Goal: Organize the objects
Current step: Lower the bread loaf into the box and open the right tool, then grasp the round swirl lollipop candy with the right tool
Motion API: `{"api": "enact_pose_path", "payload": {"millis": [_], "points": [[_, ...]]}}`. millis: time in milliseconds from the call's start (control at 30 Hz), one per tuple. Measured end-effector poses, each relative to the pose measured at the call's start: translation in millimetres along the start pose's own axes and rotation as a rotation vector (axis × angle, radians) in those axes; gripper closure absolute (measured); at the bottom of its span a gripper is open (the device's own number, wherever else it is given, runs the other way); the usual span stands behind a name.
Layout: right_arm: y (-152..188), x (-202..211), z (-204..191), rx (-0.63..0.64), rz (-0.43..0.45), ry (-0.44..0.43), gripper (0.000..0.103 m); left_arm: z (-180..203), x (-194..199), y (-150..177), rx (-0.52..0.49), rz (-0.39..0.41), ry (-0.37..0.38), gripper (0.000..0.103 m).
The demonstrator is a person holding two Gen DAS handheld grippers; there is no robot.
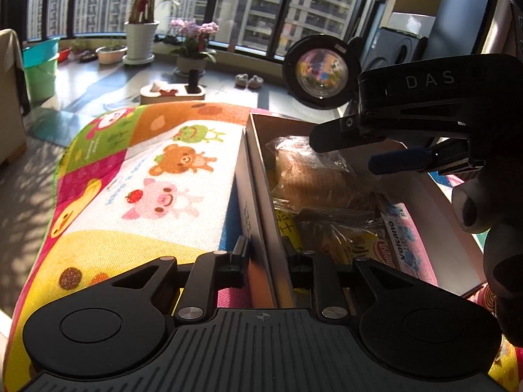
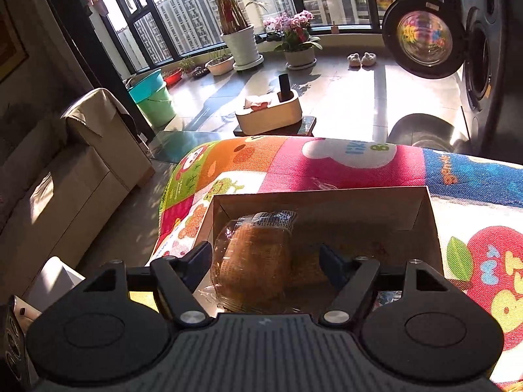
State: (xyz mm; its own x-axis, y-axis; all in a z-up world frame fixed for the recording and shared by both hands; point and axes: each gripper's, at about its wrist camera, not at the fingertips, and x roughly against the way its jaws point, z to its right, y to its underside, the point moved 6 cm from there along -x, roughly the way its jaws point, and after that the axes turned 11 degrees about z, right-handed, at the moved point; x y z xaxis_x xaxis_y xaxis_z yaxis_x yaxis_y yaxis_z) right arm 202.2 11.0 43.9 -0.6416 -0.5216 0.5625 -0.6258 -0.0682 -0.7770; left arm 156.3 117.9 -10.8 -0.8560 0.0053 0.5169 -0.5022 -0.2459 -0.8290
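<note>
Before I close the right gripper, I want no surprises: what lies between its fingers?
In the right wrist view, the wrapped bread inside the cardboard box sits between the open right gripper fingers; nothing else shows there.

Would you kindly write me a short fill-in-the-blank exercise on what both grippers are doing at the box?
1. The left gripper is shut on the ____ of the cardboard box.
2. The right gripper is open above a wrapped ____.
3. The box rests on a colourful ____ mat.
4. Behind the mat, the washing machine door stands ____.

Missing words: wall; bread loaf; cartoon; open
</note>
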Motion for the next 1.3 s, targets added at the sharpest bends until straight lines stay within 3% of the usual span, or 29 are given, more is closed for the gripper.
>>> {"api": "enact_pose_path", "payload": {"millis": [267, 433, 567, 700, 833, 967, 1167, 1300], "points": [[18, 114, 47, 0.095, 0.156, 0.133, 0.018, 0, 0, 0, 0.000, -0.001, -0.002, 0.081], [49, 183, 102, 0.128, 0.236, 0.367, 0.009, 0, -1, 0, 0.004, -0.002, -0.007, 0.081], [77, 227, 149, 0.009, 0.250, 0.491, 0.004, 1, 0, 0, -0.002, -0.004, -0.008, 0.081], [104, 244, 182, -0.077, 0.231, 0.576, 0.000, 2, 1, 0, -0.008, -0.004, -0.006, 0.081], [125, 240, 197, -0.150, 0.196, 0.590, 0.000, 2, 1, 0, -0.005, -0.005, -0.007, 0.081], [131, 235, 189, -0.144, 0.193, 0.581, 0.000, 2, 2, 0, -0.005, -0.009, -0.006, 0.081], [130, 234, 167, -0.010, 0.197, 0.587, 0.000, 1, 1, 0, -0.001, -0.015, -0.013, 0.081], [136, 225, 151, 0.072, 0.164, 0.546, 0.000, 1, 1, 0, 0.004, -0.013, -0.015, 0.081]]}}
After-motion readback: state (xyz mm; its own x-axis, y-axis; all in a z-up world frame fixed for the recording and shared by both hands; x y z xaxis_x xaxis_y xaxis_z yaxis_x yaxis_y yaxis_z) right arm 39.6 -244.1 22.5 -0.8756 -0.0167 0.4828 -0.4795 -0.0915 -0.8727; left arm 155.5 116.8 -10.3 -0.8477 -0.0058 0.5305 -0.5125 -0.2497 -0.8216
